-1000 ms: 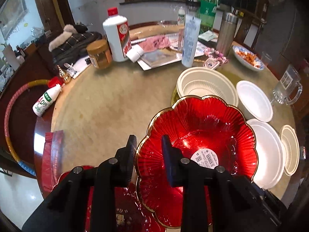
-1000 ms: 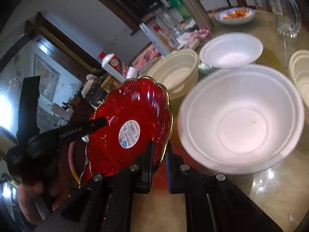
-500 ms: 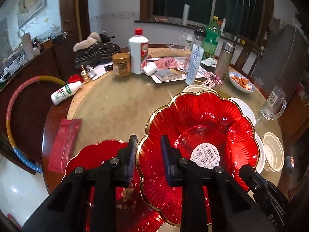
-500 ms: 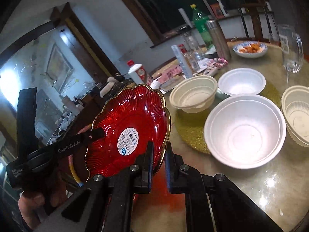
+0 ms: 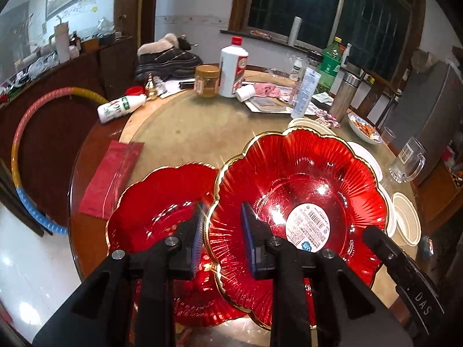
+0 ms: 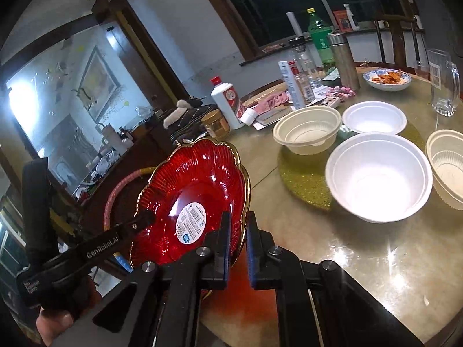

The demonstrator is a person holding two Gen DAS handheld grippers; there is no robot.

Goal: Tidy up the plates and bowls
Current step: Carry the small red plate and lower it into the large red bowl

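Both grippers — left [image 5: 221, 231], right [image 6: 238, 238] — pinching red plate [image 5: 298, 202] rim

Bare tabletop [image 5: 185, 133] lies open centre-left — bowls [image 6: 379, 176] crowd the right, bottles [image 5: 233, 66] the far edge

— Where is the held plate [image 5: 298, 202]?

— It is above the table [image 5: 188, 133], tilted, between the left gripper [image 5: 221, 240] on its left rim and the right gripper [image 6: 238, 238] on its right rim. A second plate [image 5: 153, 219] lies on the table, to its left and partly under it.

— And the bowls?

— They are to the right. The big bowl [image 6: 379, 176] is nearest, the ribbed bowl [image 6: 306, 133] is behind it on the mat [image 6: 303, 185], and a small bowl [image 6: 374, 117] is behind right.

— What is at the far side?

— The bottle [image 5: 233, 68] stands with a jar [image 5: 207, 81] just left of it.
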